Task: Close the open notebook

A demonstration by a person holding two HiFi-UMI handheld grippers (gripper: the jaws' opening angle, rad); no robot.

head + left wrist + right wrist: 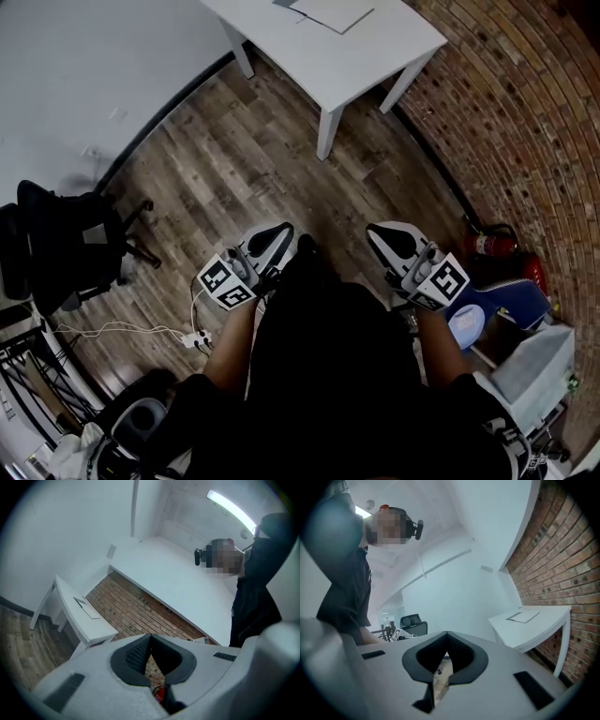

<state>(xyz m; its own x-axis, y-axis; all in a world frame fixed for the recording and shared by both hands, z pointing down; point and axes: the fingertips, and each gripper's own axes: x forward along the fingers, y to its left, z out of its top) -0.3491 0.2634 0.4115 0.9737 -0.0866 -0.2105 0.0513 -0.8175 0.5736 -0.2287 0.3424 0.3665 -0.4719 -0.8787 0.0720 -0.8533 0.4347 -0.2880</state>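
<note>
Notebook lying flat on white table at top of head view, partly cut by frame edge. Thin, pale grey-white pages, straight edges, darker strip along one side. Well apart from both grippers, nothing touching it.

Table: smooth matte white top, square white legs, standing close beside brick wall. Wall rough red-brown, pale mortar lines. Floor wood-look planks, grey-brown, visible grain.

Left gripper and right gripper held low in front of person's dark clothing, white shells, black pads, marker cubes behind. Both pointing toward table.

Left gripper view: jaws together at tips, nothing between them; textured black pad visible. Notebook seen small on tabletop, table tilted in frame, brick behind. Red object low between jaw roots, too hidden to name from here.

Right gripper view: jaws likewise closed and empty. Notebook seen edge-on as flat pale rectangle on table by brick wall. Black office chair in background here.

Head view only: fire extinguisher red, by wall base; white cable and power strip on floor.
</note>
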